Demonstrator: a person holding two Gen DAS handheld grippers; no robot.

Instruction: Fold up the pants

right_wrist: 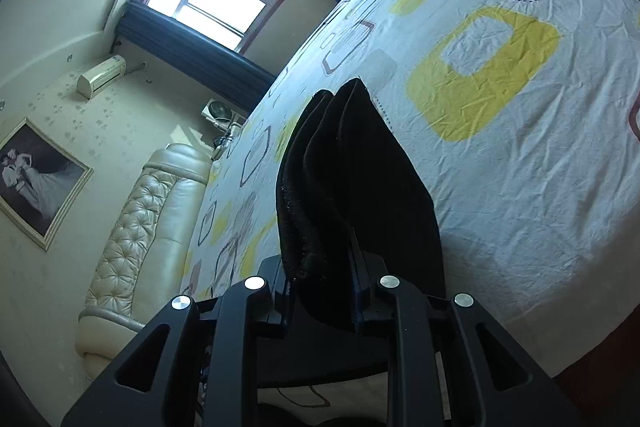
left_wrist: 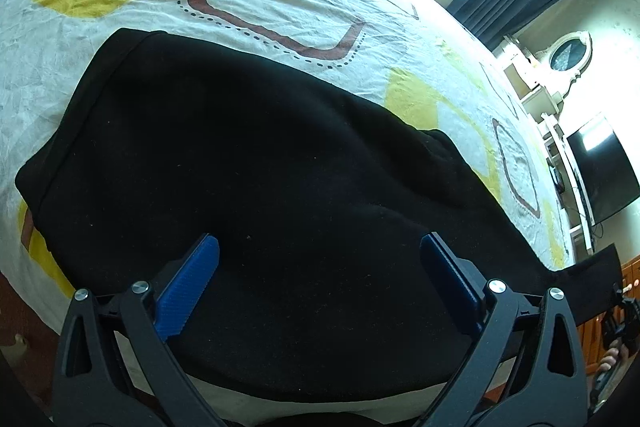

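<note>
- Blue ribbed pads of the left gripper (left_wrist: 319,283) stand spread wide with nothing pinched between them; black soft fleece pants (left_wrist: 240,163) lie flat directly beneath on the bed.
- Right gripper (right_wrist: 320,283) is clamped narrow on a bunched end of the same pants, several stacked layers standing up out of its jaws above the bed.
- Beyond, in the left wrist view, a strip of the dark cloth stretches off the bed's edge toward the person's hand (left_wrist: 612,361) holding the other tool.
- White crumpled bedsheet with yellow and brown rounded squares (right_wrist: 520,155) spreads all round the garment.
- Risk, as I judge it: with the left jaws free, nothing pins the flat part, so a pull from the right could drag the whole piece instead of folding it.
- Thick layers might also slip unevenly from the narrow grip and skew the crease.
</note>
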